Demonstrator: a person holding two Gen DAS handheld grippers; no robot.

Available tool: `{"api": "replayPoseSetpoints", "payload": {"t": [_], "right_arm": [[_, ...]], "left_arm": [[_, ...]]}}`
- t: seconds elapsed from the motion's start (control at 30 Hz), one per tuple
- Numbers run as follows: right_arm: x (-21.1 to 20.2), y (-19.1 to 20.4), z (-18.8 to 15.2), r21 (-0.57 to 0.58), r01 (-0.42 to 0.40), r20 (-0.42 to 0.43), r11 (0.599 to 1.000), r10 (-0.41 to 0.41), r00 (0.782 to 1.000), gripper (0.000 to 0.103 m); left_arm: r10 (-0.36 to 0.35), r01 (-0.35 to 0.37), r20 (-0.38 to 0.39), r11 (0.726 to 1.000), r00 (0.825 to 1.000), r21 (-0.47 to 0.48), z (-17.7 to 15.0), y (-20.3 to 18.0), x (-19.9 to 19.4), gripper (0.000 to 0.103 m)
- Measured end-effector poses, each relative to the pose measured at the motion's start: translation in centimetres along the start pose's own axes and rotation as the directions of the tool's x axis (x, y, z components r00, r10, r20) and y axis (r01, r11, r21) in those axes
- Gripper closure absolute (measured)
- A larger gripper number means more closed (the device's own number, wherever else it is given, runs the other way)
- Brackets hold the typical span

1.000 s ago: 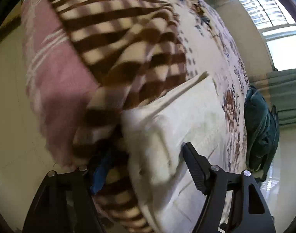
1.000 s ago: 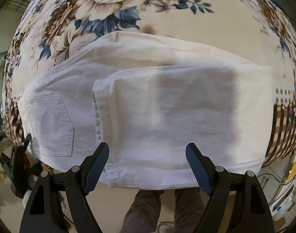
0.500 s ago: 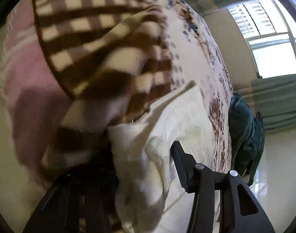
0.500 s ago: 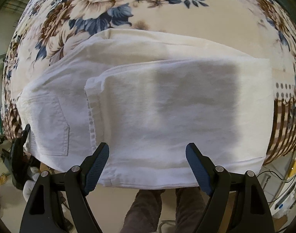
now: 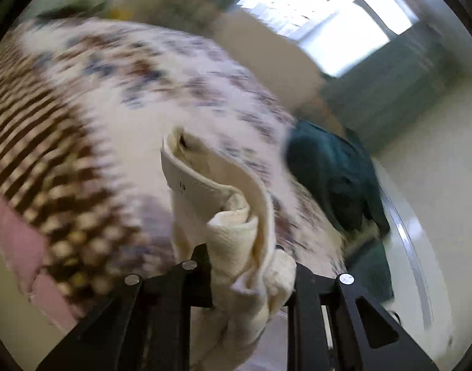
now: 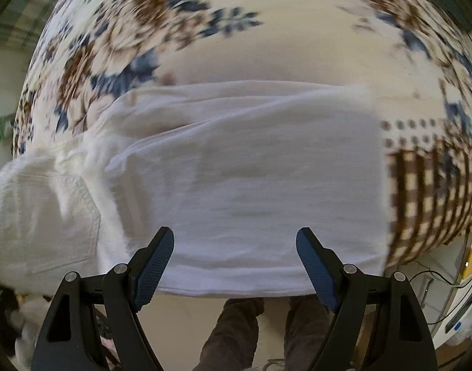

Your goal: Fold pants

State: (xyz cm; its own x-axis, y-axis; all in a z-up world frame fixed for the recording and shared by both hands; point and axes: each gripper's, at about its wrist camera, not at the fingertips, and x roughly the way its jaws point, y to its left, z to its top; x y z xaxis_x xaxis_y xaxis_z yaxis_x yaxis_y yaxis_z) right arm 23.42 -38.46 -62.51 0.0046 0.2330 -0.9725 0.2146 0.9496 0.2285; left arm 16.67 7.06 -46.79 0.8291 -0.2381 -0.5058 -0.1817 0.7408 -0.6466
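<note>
White pants (image 6: 236, 179) lie folded over on the floral bedsheet (image 6: 266, 46), back pocket at the left. My right gripper (image 6: 235, 266) is open and empty, hovering over the near edge of the pants. My left gripper (image 5: 251, 266) is shut on a bunched end of the white pants (image 5: 236, 216) and holds it lifted above the bed; the view is blurred by motion.
A brown checked blanket (image 6: 433, 191) lies at the right end of the bed, also in the left wrist view (image 5: 50, 154). A dark green bag (image 5: 334, 179) sits beyond the bed. The person's legs (image 6: 266, 334) stand at the bed's edge.
My left gripper closed on the end of the pants and lifted it, swinging up and over the bed. The left part of the pants shifted. My right gripper stayed open, nearly still.
</note>
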Motion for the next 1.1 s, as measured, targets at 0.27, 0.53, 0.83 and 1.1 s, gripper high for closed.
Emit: {"api": "replayPoseSetpoints", "payload": {"t": [0.27,0.53,0.83,1.1], "right_arm": [[-4.6,-11.4,-0.1,0.097,0.017,0.051,0.995,-0.022,0.998,0.02],[-5.9,-19.3,0.8,0.152,-0.052,0.061,0.987,0.043,0.997,0.019],[-2.2,-14.9,2.1,0.093,-0.312,-0.014,0.946,0.314,0.949,0.017],[4.2,-10.7,2.9,0.013,-0.358,-0.072,0.934,0.358,0.931,0.011]], "left_arm": [[-0.126,0.17,-0.225,0.967,0.966,0.189,-9.1,-14.6,4.0,0.087],[0.237,0.005,-0.598,0.927,0.766,0.374,-22.2,-18.7,13.9,0.078],[0.332,-0.12,-0.543,0.914,0.771,0.387,-19.1,-18.8,11.2,0.013],[0.475,-0.325,-0.44,0.868,0.762,0.375,-15.2,-13.8,9.8,0.013]]}}
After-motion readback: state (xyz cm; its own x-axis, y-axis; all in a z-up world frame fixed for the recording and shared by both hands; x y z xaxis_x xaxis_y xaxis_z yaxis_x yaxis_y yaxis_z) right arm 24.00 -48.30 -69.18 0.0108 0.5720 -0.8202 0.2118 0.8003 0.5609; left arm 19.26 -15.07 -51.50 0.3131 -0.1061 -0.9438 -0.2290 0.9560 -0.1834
